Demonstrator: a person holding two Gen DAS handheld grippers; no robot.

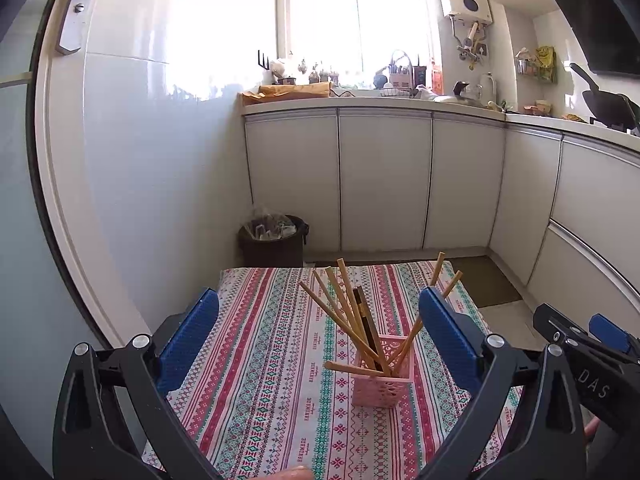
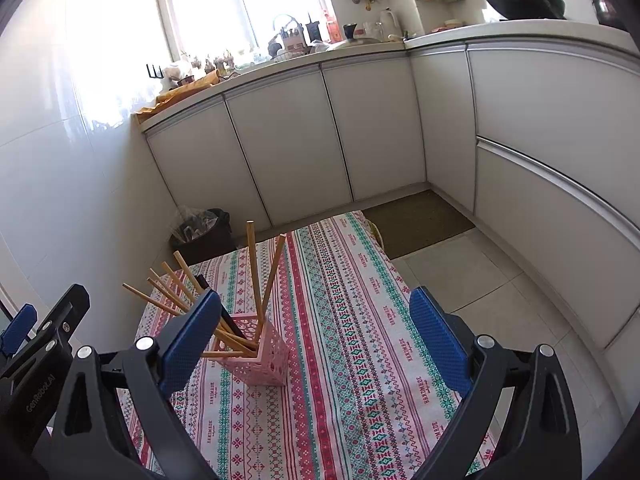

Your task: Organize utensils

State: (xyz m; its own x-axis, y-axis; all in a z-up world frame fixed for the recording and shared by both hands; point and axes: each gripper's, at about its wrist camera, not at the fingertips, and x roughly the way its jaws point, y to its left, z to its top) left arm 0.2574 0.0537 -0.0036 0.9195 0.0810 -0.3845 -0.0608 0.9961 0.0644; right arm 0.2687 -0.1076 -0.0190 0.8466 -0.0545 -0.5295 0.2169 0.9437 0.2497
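A pink perforated holder (image 1: pixel 382 380) stands upright on the patterned tablecloth (image 1: pixel 272 344). Several wooden chopsticks (image 1: pixel 344 312) and a dark utensil (image 1: pixel 366 320) stick out of it, fanned apart. My left gripper (image 1: pixel 318 312) is open and empty, raised above the table, with the holder between its fingers in the view. My right gripper (image 2: pixel 316 316) is open and empty, to the right of the holder (image 2: pixel 260 356), whose chopsticks (image 2: pixel 256 276) lean left and upright. The right gripper's body shows in the left wrist view (image 1: pixel 584 344).
The small table (image 2: pixel 360 320) stands in a kitchen corner. A dark bin (image 1: pixel 274 238) sits on the floor behind it by the white wall. White cabinets (image 1: pixel 384 180) run along the back and right, with a cluttered counter (image 1: pixel 360 94). A brown mat (image 2: pixel 416 224) lies on the floor.
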